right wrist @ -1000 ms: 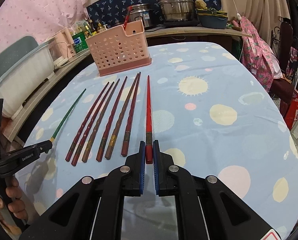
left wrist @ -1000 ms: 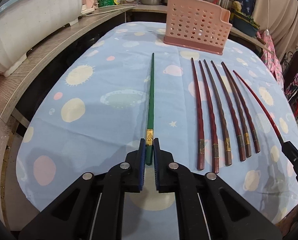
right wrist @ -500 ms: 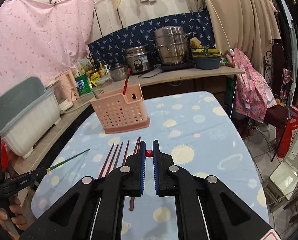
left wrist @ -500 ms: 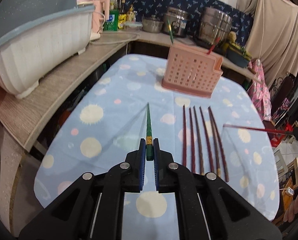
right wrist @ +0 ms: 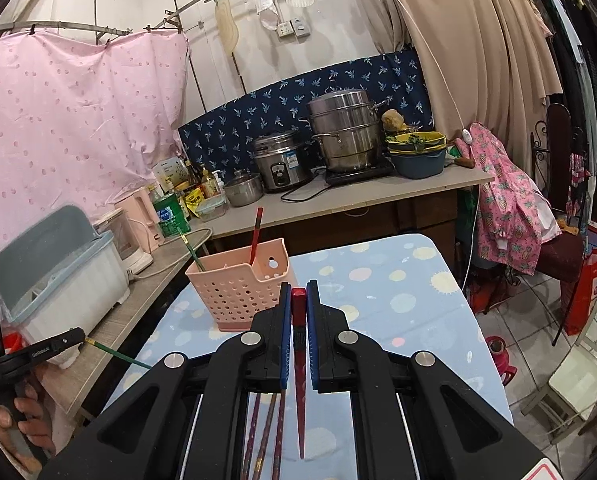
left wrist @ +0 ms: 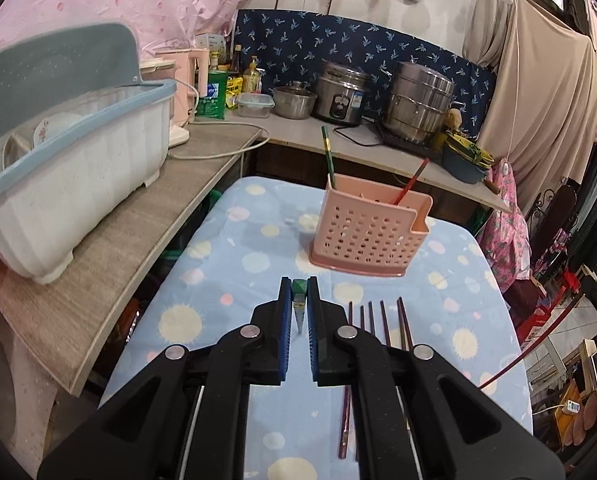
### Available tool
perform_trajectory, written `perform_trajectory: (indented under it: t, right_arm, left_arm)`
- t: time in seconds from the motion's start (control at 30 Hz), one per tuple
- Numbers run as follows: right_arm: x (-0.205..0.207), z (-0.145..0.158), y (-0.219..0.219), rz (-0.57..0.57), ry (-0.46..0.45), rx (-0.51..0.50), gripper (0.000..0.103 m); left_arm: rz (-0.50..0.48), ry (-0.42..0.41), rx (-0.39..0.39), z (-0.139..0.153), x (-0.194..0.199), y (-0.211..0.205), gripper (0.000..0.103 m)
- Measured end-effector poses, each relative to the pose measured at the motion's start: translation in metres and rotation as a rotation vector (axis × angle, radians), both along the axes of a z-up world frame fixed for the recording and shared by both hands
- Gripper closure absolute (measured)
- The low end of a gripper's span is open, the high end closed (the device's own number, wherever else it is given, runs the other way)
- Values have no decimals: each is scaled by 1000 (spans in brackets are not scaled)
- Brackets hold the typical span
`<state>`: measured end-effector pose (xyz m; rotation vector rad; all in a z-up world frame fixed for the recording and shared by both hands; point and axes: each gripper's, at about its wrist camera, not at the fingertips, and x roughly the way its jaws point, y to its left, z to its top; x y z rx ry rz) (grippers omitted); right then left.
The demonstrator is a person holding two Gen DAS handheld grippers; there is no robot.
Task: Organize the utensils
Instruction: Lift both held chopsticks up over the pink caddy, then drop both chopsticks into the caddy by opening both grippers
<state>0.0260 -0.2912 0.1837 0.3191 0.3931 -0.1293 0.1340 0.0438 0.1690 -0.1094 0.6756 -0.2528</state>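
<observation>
My left gripper [left wrist: 299,292] is shut on a green chopstick [left wrist: 299,307] that hangs tip down above the table. My right gripper [right wrist: 298,300] is shut on a red chopstick [right wrist: 299,368], also hanging tip down. A pink perforated utensil basket [left wrist: 368,230] stands upright at the far end of the table; it also shows in the right wrist view [right wrist: 238,286]. It holds one green chopstick [left wrist: 328,152] and one red chopstick [left wrist: 412,180]. Several dark red chopsticks [left wrist: 374,320] lie side by side on the blue tablecloth [left wrist: 250,264] below the grippers.
A white and blue dish rack [left wrist: 66,168] sits on the wooden counter [left wrist: 138,216] to the left. Pots [left wrist: 416,100], a rice cooker [left wrist: 340,94] and bottles [left wrist: 214,92] stand on the back counter. A chair with pink cloth [right wrist: 514,204] is to the right.
Both grippers have lifted their chopsticks off the table and tilted up, so each chopstick now hangs tip down. The basket is nearer and more centred in both views.
</observation>
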Motion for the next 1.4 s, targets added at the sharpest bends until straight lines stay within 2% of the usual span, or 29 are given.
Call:
perform_trajectory:
  t: [0.17,0.3,0.57,0.77,0.93,1.2,1.4]
  right_arm:
    - [23,20,-3,28,-39,37,96]
    - [47,44,-1,48,-90,45,96]
    - [122,90,5,86,-185,48,96]
    - [177,110,8,91,-229,42,96]
    - [215,100,15,100,-211,26,96]
    - [250,37,17,122,-90,41,96]
    - [254,11,17,120,-25,39,95]
  left_arm:
    - [-22,-39,0,23,17,-10,96]
    - [-42,-85,-27,53,33,-19,96]
    - [-13,-232,-89,126,80,-40,96]
    - [17,-298,-93,155,124,-63,96]
    - [26,-291,-63,140,154,-80,96]
    - [25,-169,-40,77,188,-85,96]
    - [20,-88,-40,46,197,-81,96]
